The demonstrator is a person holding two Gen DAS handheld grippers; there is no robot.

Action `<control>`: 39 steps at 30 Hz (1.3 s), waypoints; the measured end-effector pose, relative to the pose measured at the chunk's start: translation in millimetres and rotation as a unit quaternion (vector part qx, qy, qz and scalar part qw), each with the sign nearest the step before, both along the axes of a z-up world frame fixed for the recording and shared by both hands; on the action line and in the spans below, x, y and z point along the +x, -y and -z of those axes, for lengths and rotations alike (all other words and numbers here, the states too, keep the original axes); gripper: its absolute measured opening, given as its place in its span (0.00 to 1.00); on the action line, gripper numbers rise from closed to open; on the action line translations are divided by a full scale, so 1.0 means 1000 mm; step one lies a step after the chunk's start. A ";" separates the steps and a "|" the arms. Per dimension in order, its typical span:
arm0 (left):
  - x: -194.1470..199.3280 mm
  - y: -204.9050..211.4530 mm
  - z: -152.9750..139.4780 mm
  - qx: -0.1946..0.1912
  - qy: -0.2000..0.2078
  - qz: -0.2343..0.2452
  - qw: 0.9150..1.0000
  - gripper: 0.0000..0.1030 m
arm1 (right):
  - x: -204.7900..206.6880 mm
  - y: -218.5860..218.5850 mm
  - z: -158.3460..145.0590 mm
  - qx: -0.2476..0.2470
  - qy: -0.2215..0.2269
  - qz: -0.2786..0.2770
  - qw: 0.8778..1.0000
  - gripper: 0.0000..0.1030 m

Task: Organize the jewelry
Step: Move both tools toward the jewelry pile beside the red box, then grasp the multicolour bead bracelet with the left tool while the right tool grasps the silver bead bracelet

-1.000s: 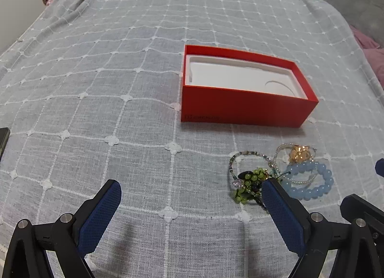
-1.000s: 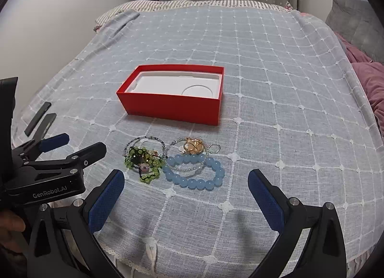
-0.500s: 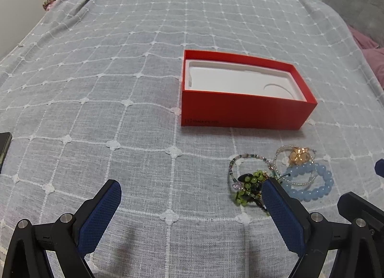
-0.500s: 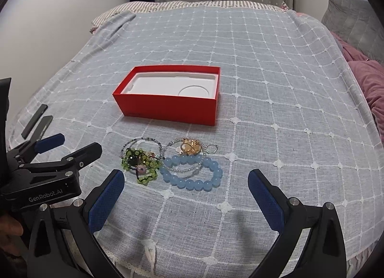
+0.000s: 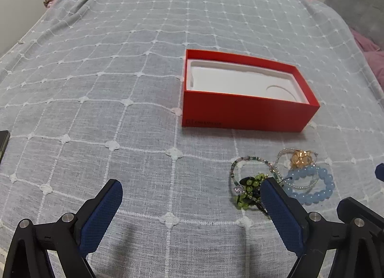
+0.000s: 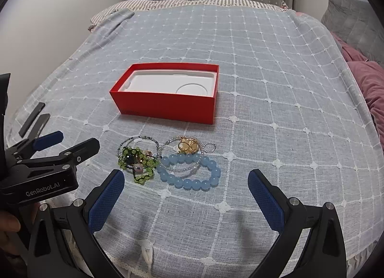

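Both hand-held grippers, left (image 5: 190, 202) and right (image 6: 186, 190), are held wide open, empty. Just beyond, on the bed (image 6: 276, 91), lie tangled bracelets (image 6: 189, 170): light, slippery, best pinched by one strand. Farther stands the box (image 6: 168, 104).

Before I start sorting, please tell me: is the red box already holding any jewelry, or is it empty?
Empty. The open red cardboard box shows only its bare white moulded insert; all the jewelry lies outside on the bedspread.
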State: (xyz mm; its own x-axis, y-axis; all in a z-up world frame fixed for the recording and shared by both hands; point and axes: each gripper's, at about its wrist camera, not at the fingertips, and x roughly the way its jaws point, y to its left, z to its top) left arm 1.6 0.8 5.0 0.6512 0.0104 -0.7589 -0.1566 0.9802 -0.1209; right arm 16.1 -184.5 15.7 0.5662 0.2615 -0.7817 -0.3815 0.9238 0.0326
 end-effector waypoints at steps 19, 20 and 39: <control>0.019 -0.003 -0.021 -0.065 -0.014 0.022 0.998 0.58 | 0.031 0.025 -0.017 0.140 -0.088 -0.003 0.986 0.74; 0.022 -0.001 -0.019 -0.063 -0.019 0.025 0.998 0.52 | 0.035 0.027 -0.017 0.152 -0.102 0.001 0.983 0.69; 0.072 0.001 0.035 -0.140 -0.140 0.029 0.980 0.31 | 0.090 0.019 0.026 0.094 -0.216 0.026 0.971 0.26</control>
